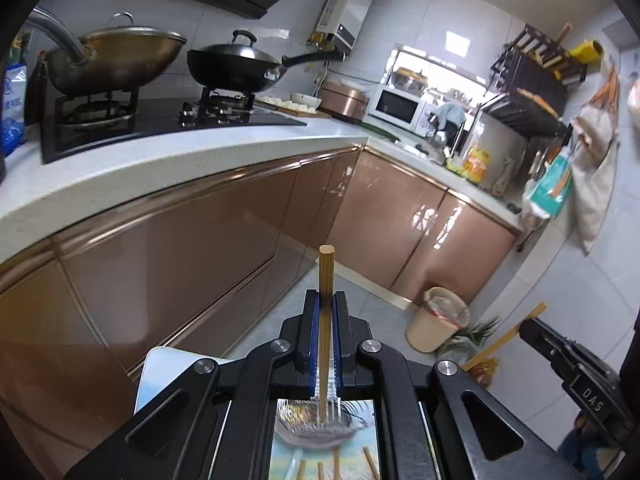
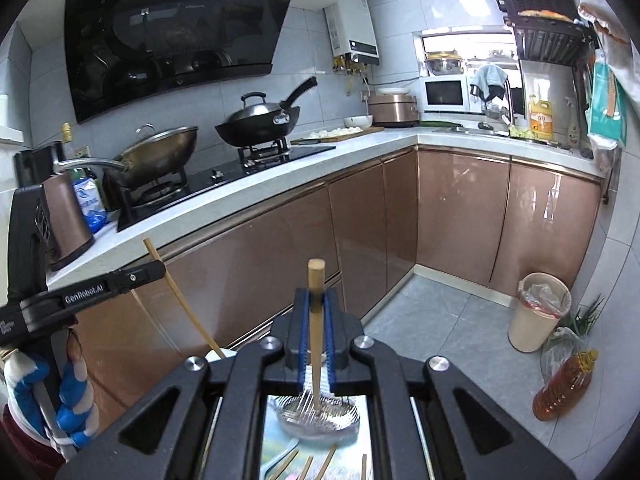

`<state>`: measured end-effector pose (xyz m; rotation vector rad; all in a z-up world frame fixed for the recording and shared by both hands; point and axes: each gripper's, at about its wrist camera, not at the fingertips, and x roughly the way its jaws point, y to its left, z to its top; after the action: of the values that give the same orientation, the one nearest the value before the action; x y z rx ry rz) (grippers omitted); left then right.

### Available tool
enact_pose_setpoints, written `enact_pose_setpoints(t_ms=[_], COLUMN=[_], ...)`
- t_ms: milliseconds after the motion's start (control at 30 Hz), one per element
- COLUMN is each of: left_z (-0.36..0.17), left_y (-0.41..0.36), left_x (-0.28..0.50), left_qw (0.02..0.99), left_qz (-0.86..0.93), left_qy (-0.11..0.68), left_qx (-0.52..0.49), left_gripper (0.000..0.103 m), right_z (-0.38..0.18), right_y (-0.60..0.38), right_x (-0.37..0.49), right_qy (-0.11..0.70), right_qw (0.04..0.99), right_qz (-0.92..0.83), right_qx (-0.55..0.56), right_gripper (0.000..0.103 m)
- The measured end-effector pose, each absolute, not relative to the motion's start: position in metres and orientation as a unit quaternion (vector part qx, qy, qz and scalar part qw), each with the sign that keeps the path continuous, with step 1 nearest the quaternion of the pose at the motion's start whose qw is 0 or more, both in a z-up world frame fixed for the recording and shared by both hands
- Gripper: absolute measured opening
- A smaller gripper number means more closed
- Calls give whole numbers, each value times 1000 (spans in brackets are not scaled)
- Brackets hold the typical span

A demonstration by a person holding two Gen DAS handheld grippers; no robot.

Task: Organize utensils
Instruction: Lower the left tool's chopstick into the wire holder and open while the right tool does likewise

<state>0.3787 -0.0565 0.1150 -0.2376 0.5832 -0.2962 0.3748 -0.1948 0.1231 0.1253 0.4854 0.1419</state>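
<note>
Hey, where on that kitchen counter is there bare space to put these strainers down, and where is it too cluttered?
Bare: the white counter strip in front of the cooktop, running to the corner below the rice cooker. Crowded: the hob under both woks, the cutting board beside it, and the sink end by the yellow bottle.

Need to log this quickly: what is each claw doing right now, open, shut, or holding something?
Left claw: shut on a wooden chopstick.
Right claw: shut on a second wooden chopstick.
</note>
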Motion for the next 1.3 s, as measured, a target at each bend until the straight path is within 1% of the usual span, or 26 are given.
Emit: enact_pose_setpoints(t_ms=[167, 333, 467, 633, 900, 1233, 1300], left_z=[75, 36, 15, 4, -10, -6, -2], left_y=[-69, -76, -74, -71, -66, -60, -58], left_x=[409, 431, 438, 441, 439, 425, 422], left_qw=[936, 927, 922, 921, 923, 924, 924], left_qz=[-148, -146, -139, -131, -105, -96, -95], left_qy=[295, 321, 337, 344, 352, 356, 357], left_qx=[-121, -129, -127, -124, -112, -100, -97], left_gripper=[5, 5, 5, 6, 7, 7, 10], right_z=[86, 42, 16, -6, -12, -11, -9], right_y=[-197, -198, -200, -208, -228, -240, -242], right_x=[406, 430, 438, 441, 431, 419, 414], right_qy=[256, 284, 303, 323, 329, 337, 339], right_qw=[962, 952, 945, 938, 934, 930, 929], right_qz=[71, 78, 80, 77, 63, 47, 43], right_qx=[65, 80, 90, 104, 124, 140, 142], right_gripper=[6, 6, 6, 7, 8, 8, 8])
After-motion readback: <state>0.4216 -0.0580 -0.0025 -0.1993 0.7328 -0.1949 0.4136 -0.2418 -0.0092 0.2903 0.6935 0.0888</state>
